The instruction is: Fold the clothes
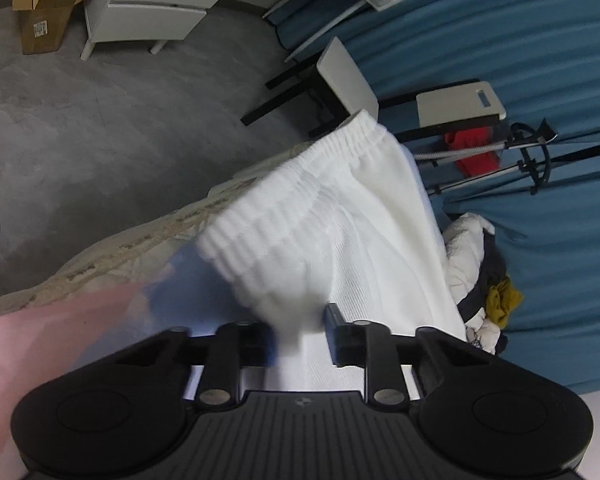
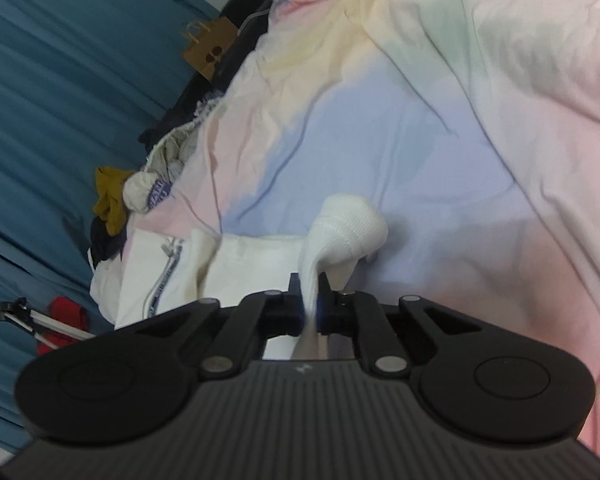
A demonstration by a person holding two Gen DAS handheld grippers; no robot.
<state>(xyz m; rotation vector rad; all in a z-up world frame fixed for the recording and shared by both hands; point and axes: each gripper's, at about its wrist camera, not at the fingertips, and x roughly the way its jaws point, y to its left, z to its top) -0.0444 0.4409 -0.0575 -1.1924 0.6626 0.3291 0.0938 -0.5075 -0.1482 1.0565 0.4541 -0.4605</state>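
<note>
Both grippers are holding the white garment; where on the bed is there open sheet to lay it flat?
Open pastel sheet lies ahead and right of the white garment held by the right gripper. The left is crowded: folded white clothes, then a clothes pile by the blue curtain.

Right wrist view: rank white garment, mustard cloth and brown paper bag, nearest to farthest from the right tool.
1. White garment: pinched in the right tool.
2. Mustard cloth: left, at the bed's edge.
3. Brown paper bag: upper left, farthest back.
</note>
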